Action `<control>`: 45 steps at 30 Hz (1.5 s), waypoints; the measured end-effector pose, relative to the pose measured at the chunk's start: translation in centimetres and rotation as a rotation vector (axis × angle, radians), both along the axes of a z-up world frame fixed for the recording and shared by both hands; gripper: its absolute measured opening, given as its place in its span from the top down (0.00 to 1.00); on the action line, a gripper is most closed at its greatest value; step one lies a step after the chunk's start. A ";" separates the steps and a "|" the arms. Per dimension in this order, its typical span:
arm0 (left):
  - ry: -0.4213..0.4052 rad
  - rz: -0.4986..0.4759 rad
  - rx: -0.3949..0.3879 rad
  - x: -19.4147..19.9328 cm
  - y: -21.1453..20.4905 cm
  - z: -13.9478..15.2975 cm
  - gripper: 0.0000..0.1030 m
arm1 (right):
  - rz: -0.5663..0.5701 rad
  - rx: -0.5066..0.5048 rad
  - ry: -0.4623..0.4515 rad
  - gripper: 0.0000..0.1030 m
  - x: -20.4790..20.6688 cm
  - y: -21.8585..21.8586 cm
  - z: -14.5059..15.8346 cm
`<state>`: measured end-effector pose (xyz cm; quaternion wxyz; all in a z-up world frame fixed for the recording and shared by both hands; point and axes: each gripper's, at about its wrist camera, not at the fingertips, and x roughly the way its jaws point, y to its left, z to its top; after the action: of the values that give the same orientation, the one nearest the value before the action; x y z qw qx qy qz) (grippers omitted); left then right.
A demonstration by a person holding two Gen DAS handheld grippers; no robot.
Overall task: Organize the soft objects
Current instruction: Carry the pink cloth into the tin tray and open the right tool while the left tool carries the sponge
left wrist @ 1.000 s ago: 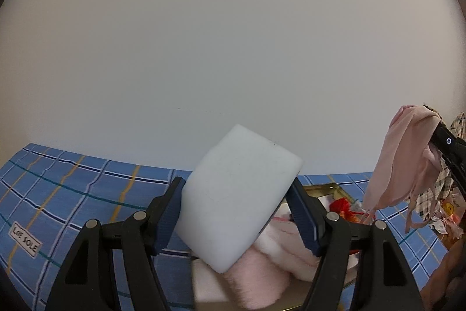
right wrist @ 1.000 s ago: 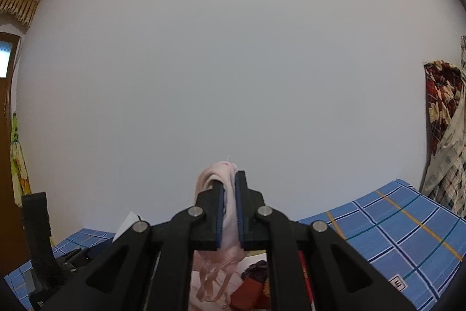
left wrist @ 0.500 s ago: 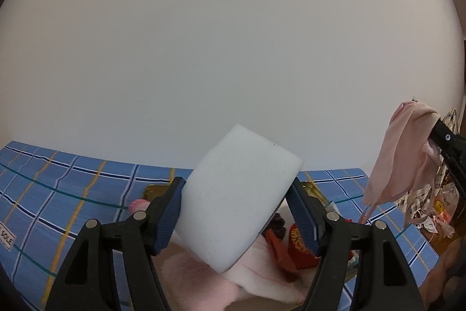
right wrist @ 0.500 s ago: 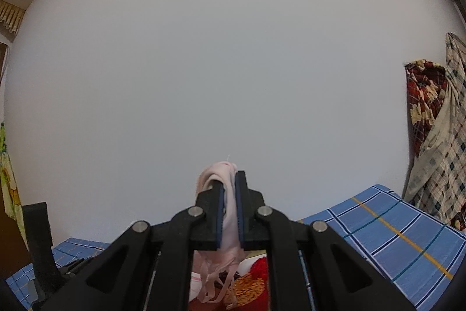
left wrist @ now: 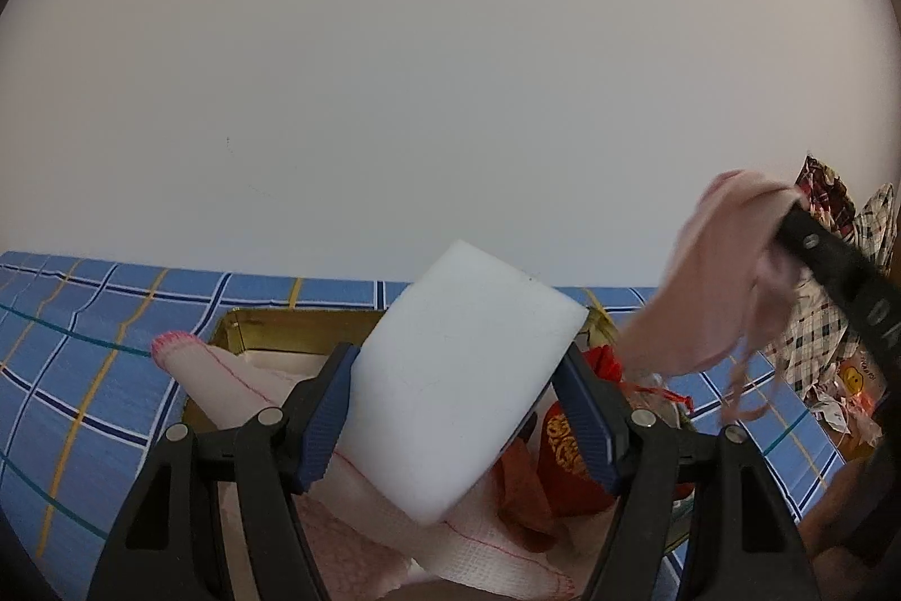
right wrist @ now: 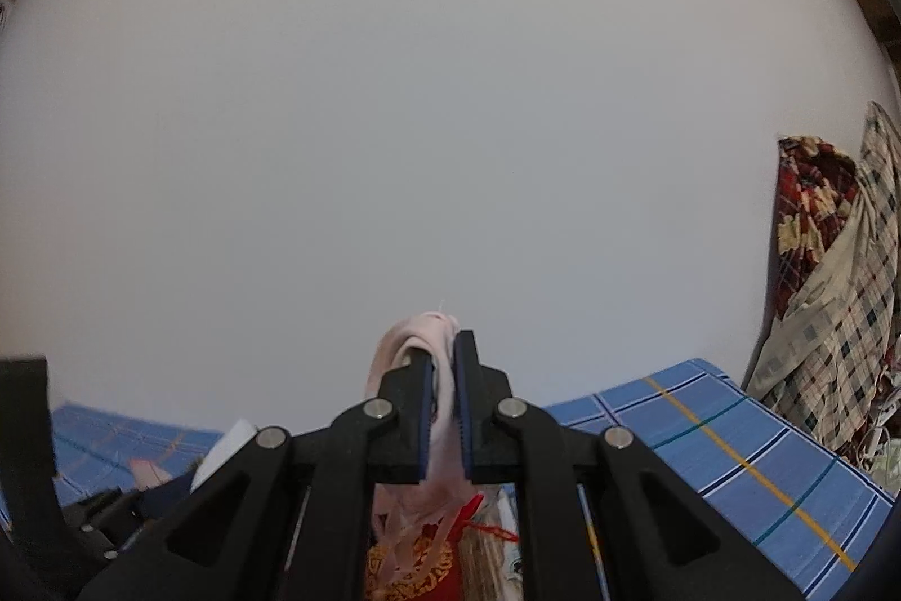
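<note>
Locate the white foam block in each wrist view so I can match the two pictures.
Left wrist: the white foam block fills the lower centre, clamped between the left gripper fingers.
Right wrist: only a white corner shows at lower left, beside the black gripper frame.
Shared landmark: the pink garment, pinched in the right gripper.

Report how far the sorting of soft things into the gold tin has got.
Done: a white knitted glove with red stitching and a red embroidered pouch already lie in the gold metal tin. In hand: the left tool grips a white foam block; the right tool pinches a pale pink garment. Left: both go in.
</note>
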<state>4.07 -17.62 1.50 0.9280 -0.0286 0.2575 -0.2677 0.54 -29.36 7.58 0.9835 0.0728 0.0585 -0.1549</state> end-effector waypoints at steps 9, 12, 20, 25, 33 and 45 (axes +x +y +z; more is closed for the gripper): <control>0.022 -0.014 -0.006 0.7 -0.3 -0.9 0.30 | 0.094 0.048 0.134 0.93 3.4 -0.1 -2.0; 0.022 -0.011 0.005 0.9 -0.5 -1.1 0.30 | 0.121 0.093 0.178 0.93 4.1 0.1 -2.7; 0.039 -0.027 0.061 1.4 -1.3 -2.1 0.30 | 0.197 0.174 0.287 0.90 6.2 -0.1 -4.3; 0.045 -0.044 0.095 1.7 -1.6 -2.5 0.30 | 0.260 0.299 0.339 0.84 7.2 -1.7 -5.6; 0.009 -0.058 0.125 0.4 -1.4 -1.9 0.11 | 0.231 0.267 0.397 0.17 5.3 -2.6 -4.6; -0.177 0.058 0.254 -3.1 0.1 -1.3 0.10 | 0.140 0.168 0.343 0.06 1.6 -2.5 -3.2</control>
<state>0.94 -17.54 0.18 0.9505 0.1054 0.2057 -0.2077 2.11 -31.85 4.42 0.9580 0.1232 0.2426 -0.0910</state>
